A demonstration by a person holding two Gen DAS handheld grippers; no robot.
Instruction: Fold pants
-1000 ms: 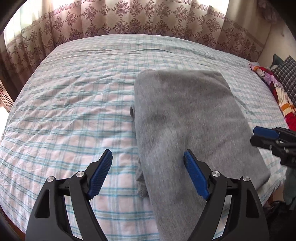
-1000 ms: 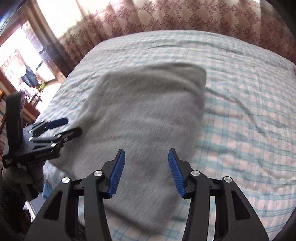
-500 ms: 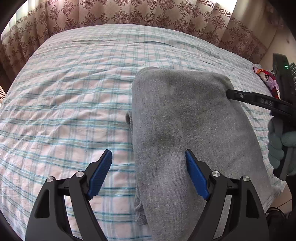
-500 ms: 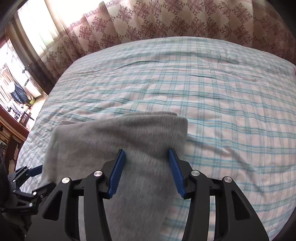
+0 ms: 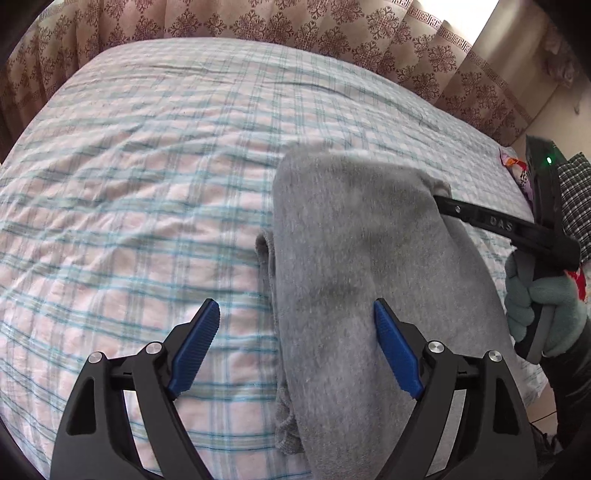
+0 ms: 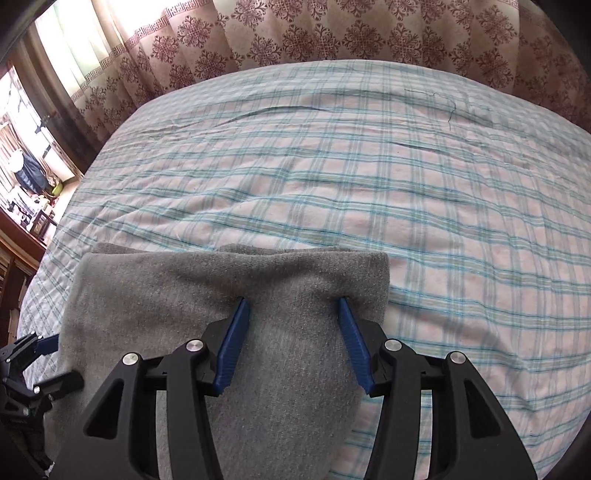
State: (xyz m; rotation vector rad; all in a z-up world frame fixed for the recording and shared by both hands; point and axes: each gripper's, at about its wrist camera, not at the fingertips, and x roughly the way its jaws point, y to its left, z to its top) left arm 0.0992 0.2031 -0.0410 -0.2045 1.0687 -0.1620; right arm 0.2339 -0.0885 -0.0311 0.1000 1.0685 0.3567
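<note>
The grey pants point(image 5: 354, 258) lie folded in a long bundle on the checked bed sheet point(image 5: 129, 192). My left gripper point(image 5: 295, 317) is open over the bundle's left edge near its near end, nothing between its pads. My right gripper point(image 6: 291, 306) is open, its blue fingertips point(image 6: 240, 310) pressed into the far end of the pants point(image 6: 221, 284), cloth bulging between them. In the left wrist view the right gripper's black finger point(image 5: 487, 221) reaches under the bundle's far right corner, held by a gloved hand point(image 5: 539, 299).
Patterned curtains point(image 6: 332, 33) hang behind the bed. Colourful and checked cloth point(image 5: 569, 199) lies at the right bed edge. A wooden shelf and room point(image 6: 26, 206) show past the bed's left side. The left gripper point(image 6: 33, 365) shows at the right wrist view's lower left.
My right gripper has moved forward to the far end of the pants and pushed its fingertips into the cloth. My left gripper has shifted slightly forward, staying open.
</note>
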